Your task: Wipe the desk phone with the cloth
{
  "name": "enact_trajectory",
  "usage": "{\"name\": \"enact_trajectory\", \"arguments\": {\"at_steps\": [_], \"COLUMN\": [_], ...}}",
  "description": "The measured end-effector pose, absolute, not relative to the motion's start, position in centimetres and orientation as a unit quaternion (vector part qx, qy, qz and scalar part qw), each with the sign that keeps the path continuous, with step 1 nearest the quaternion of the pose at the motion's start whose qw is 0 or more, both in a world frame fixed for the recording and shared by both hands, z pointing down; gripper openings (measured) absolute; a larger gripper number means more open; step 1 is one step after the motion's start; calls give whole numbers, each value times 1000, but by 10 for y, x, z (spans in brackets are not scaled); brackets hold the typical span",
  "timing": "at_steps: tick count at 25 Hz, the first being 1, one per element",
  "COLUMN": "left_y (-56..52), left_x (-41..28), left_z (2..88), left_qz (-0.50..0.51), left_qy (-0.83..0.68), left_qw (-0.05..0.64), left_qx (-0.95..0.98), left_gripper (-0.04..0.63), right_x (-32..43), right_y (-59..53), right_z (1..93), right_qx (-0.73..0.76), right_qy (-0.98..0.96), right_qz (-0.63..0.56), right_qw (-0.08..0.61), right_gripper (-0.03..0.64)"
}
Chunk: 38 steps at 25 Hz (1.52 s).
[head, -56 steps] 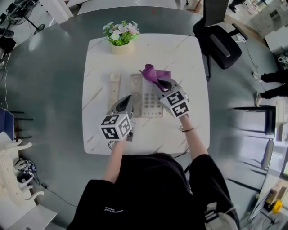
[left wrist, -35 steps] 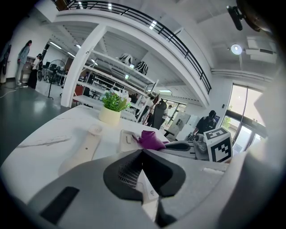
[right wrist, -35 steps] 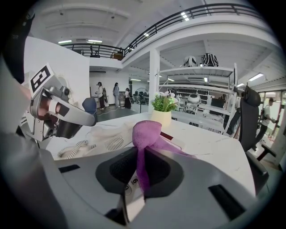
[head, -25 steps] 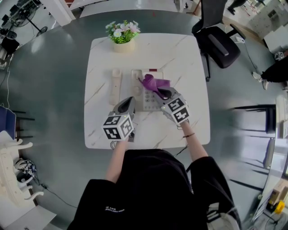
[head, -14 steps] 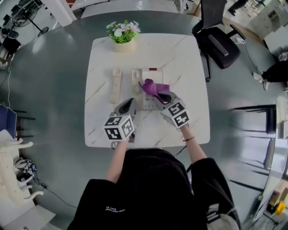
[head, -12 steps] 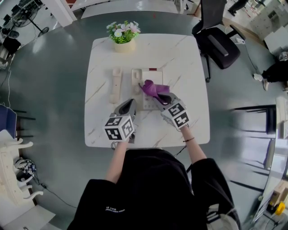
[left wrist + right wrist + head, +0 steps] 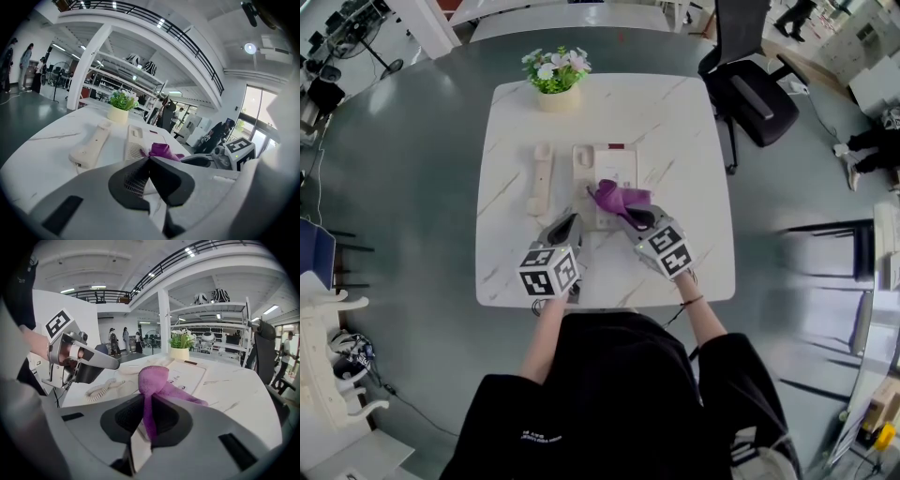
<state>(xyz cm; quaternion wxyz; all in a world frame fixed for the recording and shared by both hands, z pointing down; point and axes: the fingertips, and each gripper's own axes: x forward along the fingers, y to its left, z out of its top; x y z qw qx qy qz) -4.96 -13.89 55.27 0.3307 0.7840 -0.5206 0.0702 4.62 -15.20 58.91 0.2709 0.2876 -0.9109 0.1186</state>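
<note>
The cream desk phone base (image 7: 610, 167) lies mid-table, its handset (image 7: 540, 178) off the cradle and flat on the table to its left. My right gripper (image 7: 636, 217) is shut on the purple cloth (image 7: 615, 197), which bunches over the phone's near keypad end. In the right gripper view the cloth (image 7: 154, 379) rises from between the jaws, with the phone base (image 7: 188, 373) and the coiled cord (image 7: 100, 389) beyond. My left gripper (image 7: 570, 224) is shut and empty, hovering near the phone's near-left corner. From the left gripper view I see the handset (image 7: 90, 146) and the cloth (image 7: 162, 150).
A potted flower plant (image 7: 551, 78) stands at the far edge of the white marble table (image 7: 684, 131). A black office chair (image 7: 757, 91) is beyond the table's right corner. A person's legs (image 7: 874, 150) show at far right.
My right gripper has dragged the cloth from the phone's far end toward me, down to its near end. The left gripper has stayed put.
</note>
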Motion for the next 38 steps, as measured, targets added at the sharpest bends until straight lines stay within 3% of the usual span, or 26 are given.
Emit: {"name": "enact_trajectory", "arguments": {"at_steps": [24,38], "left_y": [-124,-121], "left_x": [-49,-66], "left_z": [554,526], "left_qz": [72,47], "left_qy": [-523,-532], "left_qw": [333,277], "left_qx": [781,799], "left_gripper": [-2,-2], "right_x": [41,45], "right_y": [-114,-136], "right_z": [598,543], "right_qx": [253,278], "right_qy": [-915,-913], "right_qz": [175,281], "right_qw": [260,99], "right_gripper": [32,32]}}
